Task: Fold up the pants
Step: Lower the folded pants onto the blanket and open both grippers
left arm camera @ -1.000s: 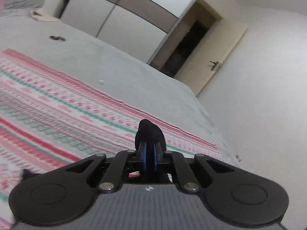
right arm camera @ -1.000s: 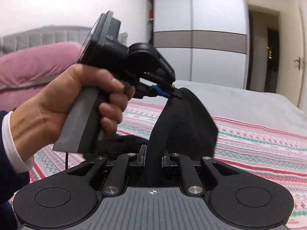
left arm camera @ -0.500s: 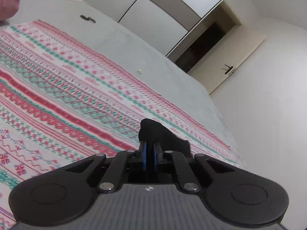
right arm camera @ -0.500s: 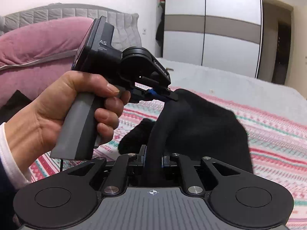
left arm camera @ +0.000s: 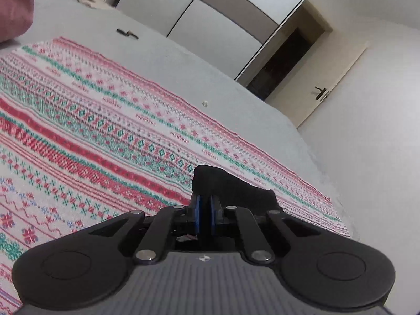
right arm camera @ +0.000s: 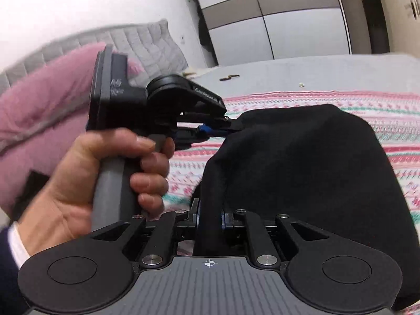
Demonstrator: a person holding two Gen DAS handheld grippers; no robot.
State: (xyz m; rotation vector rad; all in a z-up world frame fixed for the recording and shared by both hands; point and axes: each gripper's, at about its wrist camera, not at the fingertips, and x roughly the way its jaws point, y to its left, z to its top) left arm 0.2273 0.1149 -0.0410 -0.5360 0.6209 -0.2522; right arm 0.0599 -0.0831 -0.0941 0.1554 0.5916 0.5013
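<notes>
The black pants (right arm camera: 302, 162) hang in a wide fold over the patterned blanket (right arm camera: 393, 113). My right gripper (right arm camera: 209, 215) is shut on a thick edge of the cloth close to the camera. A hand (right arm camera: 86, 186) holds my left gripper (right arm camera: 231, 128), which pinches another edge of the pants further off on the left. In the left wrist view the left gripper (left arm camera: 204, 204) is shut on a black bunch of the pants (left arm camera: 228, 186), low above the blanket (left arm camera: 105, 131).
The blanket lies on a grey bedspread (left arm camera: 183, 65). A pink pillow (right arm camera: 39, 110) and grey headboard (right arm camera: 147, 50) stand at the left. A small dark object (left arm camera: 127, 33) lies on the bedspread. Wardrobe doors (left arm camera: 210, 8) and a door (left arm camera: 325, 89) lie beyond.
Both grippers have come down toward the blanket with the pants, and the cloth now spreads wider and lower. The right gripper has rolled, tilting its view.
</notes>
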